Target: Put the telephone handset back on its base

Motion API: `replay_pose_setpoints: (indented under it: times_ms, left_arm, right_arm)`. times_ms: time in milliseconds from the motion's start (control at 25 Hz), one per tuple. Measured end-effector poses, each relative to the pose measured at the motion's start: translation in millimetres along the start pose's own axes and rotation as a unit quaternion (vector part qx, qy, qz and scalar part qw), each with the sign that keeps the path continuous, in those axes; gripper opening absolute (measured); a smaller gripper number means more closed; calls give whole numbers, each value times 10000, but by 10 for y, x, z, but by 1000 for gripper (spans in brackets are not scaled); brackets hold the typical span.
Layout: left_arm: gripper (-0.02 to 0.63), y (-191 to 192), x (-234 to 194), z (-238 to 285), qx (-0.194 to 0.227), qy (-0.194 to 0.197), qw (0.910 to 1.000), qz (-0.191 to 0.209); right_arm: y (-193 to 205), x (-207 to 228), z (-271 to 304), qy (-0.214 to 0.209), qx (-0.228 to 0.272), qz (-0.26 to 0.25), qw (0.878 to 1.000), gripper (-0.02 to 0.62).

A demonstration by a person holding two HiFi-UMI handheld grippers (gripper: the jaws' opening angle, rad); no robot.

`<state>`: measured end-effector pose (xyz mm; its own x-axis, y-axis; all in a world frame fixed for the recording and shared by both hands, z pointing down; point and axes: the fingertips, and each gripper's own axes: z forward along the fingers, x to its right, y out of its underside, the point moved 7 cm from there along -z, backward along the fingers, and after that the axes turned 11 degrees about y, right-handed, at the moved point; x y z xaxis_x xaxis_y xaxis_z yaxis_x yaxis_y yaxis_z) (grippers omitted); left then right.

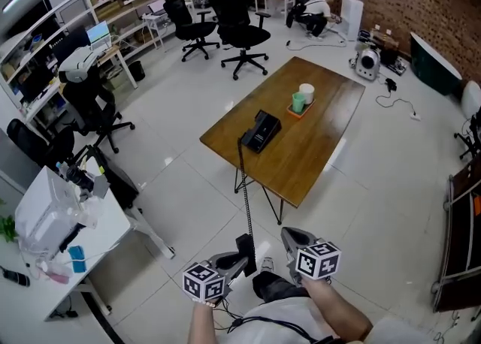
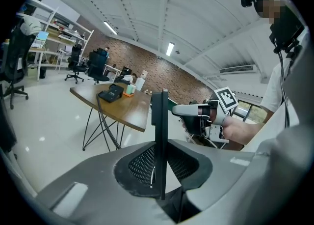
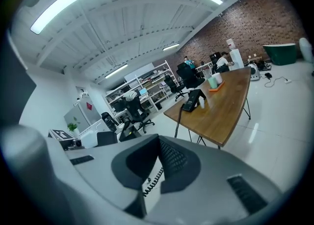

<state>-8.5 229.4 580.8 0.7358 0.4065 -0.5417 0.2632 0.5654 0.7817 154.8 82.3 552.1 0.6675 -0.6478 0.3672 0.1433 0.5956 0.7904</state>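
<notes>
The black telephone base [image 1: 261, 131] sits on the near left part of a brown wooden table [image 1: 319, 151]. Its coiled cord [image 1: 246, 196] hangs off the table edge and runs down to the black handset [image 1: 245, 245]. My left gripper [image 1: 239, 260] holds that handset low in front of the person, well short of the table. In the left gripper view the handset [image 2: 159, 135] stands edge-on between the pads, with the left gripper [image 2: 161, 164] shut on it. My right gripper [image 1: 289, 236] is beside it, shut and empty. The right gripper view shows the base [image 3: 195, 98] far ahead.
A green and a white cup [image 1: 303, 98] stand on an orange mat behind the base. Black office chairs [image 1: 244, 31] are beyond the table, and another [image 1: 94, 110] is to the left. A white desk [image 1: 68, 252] with clutter is at the near left. White tiled floor lies between me and the table.
</notes>
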Motion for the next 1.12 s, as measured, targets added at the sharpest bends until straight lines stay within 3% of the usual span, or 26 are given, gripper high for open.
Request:
replay_pose_setpoints:
  times_ms: [480, 1120]
  left_arm:
    - [67, -710, -860, 220, -100, 174, 9998, 0]
    - [67, -1297, -1423, 356, -269, 260, 9992, 170]
  right_arm:
    - [-555, 193, 742, 237, 20, 114, 9997, 9]
    - [-897, 366, 1083, 430, 178, 266, 9986, 9]
